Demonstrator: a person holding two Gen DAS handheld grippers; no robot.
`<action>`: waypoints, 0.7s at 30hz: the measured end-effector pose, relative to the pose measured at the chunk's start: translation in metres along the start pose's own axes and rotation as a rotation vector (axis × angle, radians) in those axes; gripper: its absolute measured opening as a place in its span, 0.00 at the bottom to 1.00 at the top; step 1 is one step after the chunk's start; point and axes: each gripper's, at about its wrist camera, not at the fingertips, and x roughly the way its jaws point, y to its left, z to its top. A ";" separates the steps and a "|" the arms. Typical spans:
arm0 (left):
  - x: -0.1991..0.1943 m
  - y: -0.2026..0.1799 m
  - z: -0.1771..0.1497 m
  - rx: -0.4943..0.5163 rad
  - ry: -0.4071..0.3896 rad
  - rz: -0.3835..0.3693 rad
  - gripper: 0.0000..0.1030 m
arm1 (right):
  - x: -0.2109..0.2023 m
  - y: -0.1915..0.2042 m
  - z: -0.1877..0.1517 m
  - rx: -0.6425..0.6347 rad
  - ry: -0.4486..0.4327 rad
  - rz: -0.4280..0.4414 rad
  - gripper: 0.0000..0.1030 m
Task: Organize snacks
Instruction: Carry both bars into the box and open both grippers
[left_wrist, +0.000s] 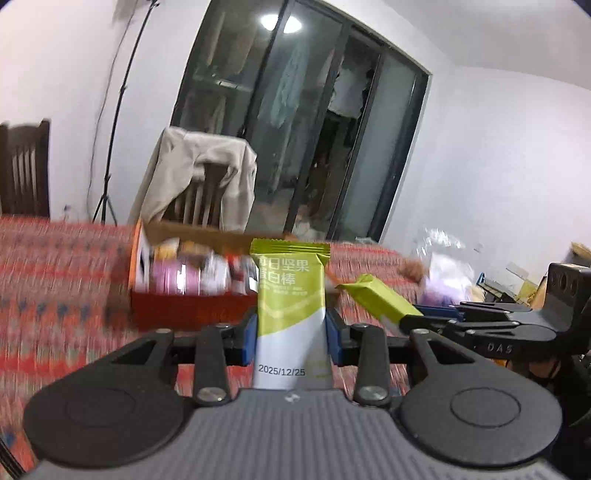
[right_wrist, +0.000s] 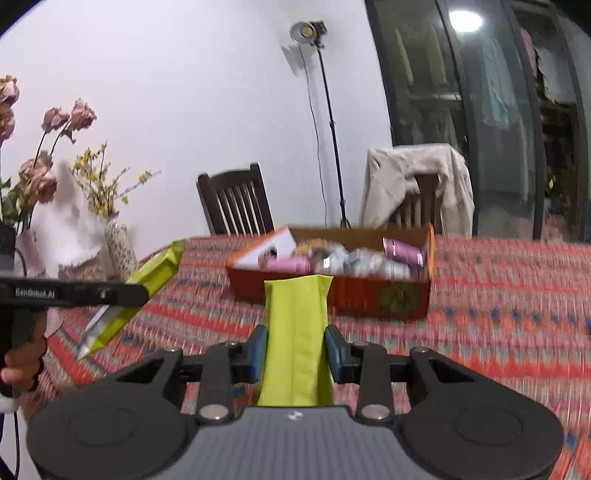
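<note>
My left gripper (left_wrist: 291, 334) is shut on a green-and-white protein bar (left_wrist: 290, 295) that stands upright between the blue pads, printed side showing. My right gripper (right_wrist: 296, 350) is shut on a second green bar (right_wrist: 297, 332), its plain back seam facing the camera. Both hang above the patterned tablecloth, short of an open red-orange snack box (right_wrist: 332, 295) filled with pink and white packets. The left wrist view shows the box (left_wrist: 177, 306) just beyond the bar. Each view also catches the other gripper with its bar: the right gripper (left_wrist: 413, 319) at right, the left gripper (right_wrist: 122, 295) at left.
The table carries a red patterned cloth (right_wrist: 498, 314). A vase of dried flowers (right_wrist: 118, 243) stands at its left corner. Wooden chairs (right_wrist: 236, 203) stand behind the table, one draped with a beige garment (right_wrist: 417, 177). A light stand (right_wrist: 332, 129) and dark glass doors (left_wrist: 295, 129) lie beyond.
</note>
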 end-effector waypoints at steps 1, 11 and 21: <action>0.011 0.004 0.012 0.009 -0.003 0.000 0.36 | 0.011 -0.004 0.015 -0.017 -0.012 -0.003 0.32; 0.199 0.067 0.094 -0.120 0.149 0.055 0.36 | 0.180 -0.064 0.118 0.015 0.065 -0.089 0.32; 0.299 0.096 0.065 -0.161 0.318 0.152 0.37 | 0.290 -0.096 0.105 0.092 0.229 -0.168 0.32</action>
